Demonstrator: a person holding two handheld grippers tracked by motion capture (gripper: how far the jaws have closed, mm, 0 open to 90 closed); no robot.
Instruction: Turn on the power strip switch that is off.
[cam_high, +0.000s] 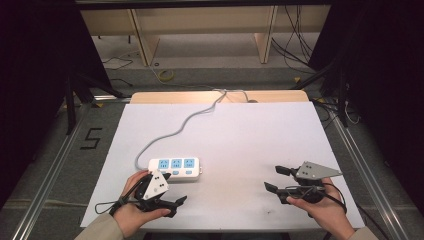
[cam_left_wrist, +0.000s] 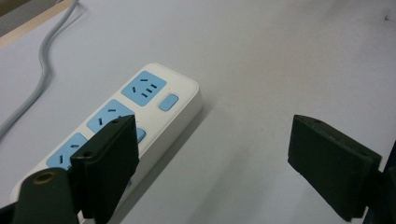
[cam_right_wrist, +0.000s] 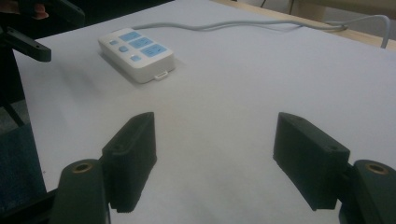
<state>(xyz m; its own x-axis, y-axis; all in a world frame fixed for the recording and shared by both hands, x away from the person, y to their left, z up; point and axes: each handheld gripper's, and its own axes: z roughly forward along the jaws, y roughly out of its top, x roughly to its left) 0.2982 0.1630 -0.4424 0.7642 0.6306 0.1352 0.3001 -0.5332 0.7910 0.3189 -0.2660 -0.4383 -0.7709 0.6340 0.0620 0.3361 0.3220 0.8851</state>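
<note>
Both hands come in from the near edge of the desk (cam_high: 240, 135), each holding a claw. Under the left hand, the left claw (cam_high: 167, 192) has its jaws standing wide apart with nothing between them, and it sits just beside the near left end of the white power strip (cam_high: 174, 169). In the left gripper view the strip (cam_left_wrist: 116, 126) lies ahead and to the left of the jaws, one jaw overlapping its near end in the picture; whether it touches I cannot tell. The strip's long axis runs across the desk, left to right, with three blue sockets in a row on top, all bare of plugs. Its grey cable (cam_high: 180, 127) leaves the left end and snakes off to the far edge. The right claw (cam_high: 274, 178) is also spread and empty, well apart from the strip, which lies far off to its left (cam_right_wrist: 136, 52). By my reading, the left claw is plainly the nearer one for any reach to the strip. No containers stand on the desk.
</note>
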